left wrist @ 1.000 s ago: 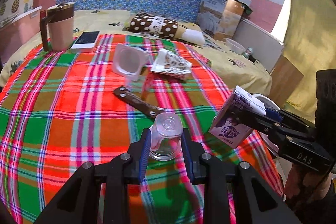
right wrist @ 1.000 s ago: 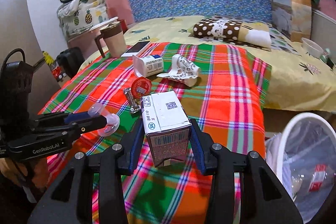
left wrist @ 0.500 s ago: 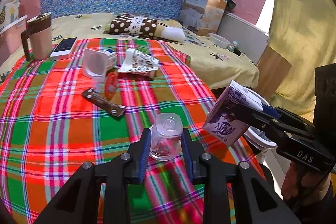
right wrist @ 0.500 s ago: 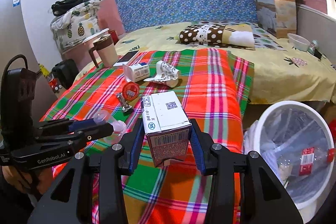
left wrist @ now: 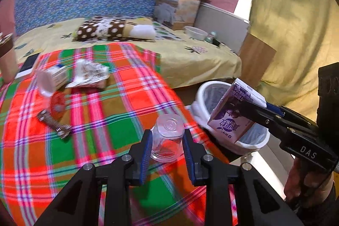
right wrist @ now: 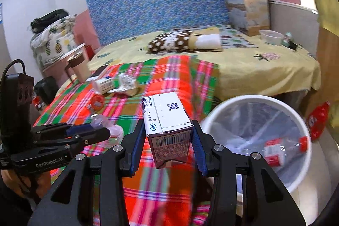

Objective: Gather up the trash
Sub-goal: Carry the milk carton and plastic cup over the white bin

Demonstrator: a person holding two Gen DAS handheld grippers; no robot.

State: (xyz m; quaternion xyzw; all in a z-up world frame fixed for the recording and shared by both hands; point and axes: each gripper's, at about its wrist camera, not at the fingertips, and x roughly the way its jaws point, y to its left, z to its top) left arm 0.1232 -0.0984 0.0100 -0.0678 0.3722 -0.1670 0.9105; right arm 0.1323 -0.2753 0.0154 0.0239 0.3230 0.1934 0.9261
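Note:
My left gripper (left wrist: 167,139) is shut on a clear plastic cup (left wrist: 168,137), held above the plaid cloth near the bed's right edge; it also shows in the right wrist view (right wrist: 101,123). My right gripper (right wrist: 168,139) is shut on a purple-and-white milk carton (right wrist: 167,120), seen in the left wrist view (left wrist: 232,114) over the near rim of the white trash bin (right wrist: 305,126). The bin (left wrist: 201,90) stands on the floor beside the bed and holds a red-labelled bottle (right wrist: 281,148).
On the plaid cloth (left wrist: 106,120) lie a white tub (left wrist: 50,77), a crumpled wrapper (left wrist: 89,74), a red lid (left wrist: 57,105) and a brown bar wrapper (left wrist: 54,123). A phone (left wrist: 27,65), mug (right wrist: 79,64), polka-dot pillow (left wrist: 101,29), bowl (left wrist: 196,32) and cardboard box (left wrist: 178,4) sit farther back.
Both grippers have swung right with their loads, from over the middle of the cloth toward the bin. The carton now hangs at the bin's rim, and the bin fills more of the right wrist view.

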